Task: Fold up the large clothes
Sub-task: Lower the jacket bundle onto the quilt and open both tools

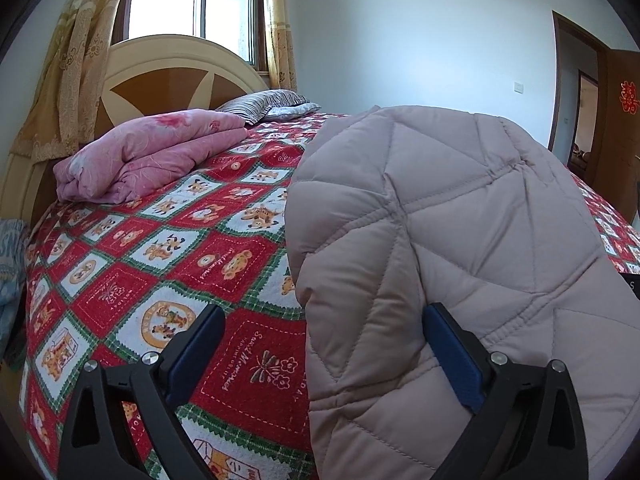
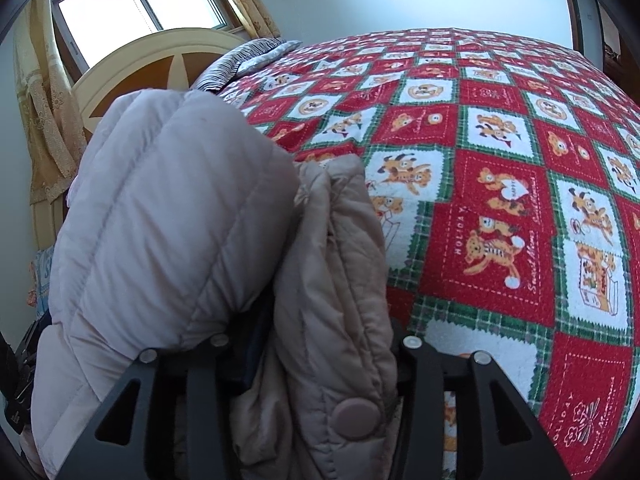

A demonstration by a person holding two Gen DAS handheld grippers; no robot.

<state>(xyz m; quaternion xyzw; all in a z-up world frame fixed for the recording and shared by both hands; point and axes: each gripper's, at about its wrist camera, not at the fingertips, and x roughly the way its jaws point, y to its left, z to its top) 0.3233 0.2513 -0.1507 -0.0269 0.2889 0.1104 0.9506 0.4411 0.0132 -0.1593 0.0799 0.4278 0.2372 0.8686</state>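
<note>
Your left gripper [image 1: 320, 344] stands with its jaws spread wide over the red patchwork bedspread [image 1: 224, 256], the right blue pad [image 1: 452, 356] touching the edge of the pale quilted jacket [image 1: 460, 216] but not clamping it. The jacket lies bunched on the bed. Your right gripper [image 2: 328, 360] has a fold of it between partly open jaws; whether they press it, I cannot tell.

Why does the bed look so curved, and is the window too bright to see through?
Left wrist view: the fisheye lens bulges the bedspread; the window is glary. Right wrist view: the same bulge, the window is blown out white, and the jacket looms large.
</note>
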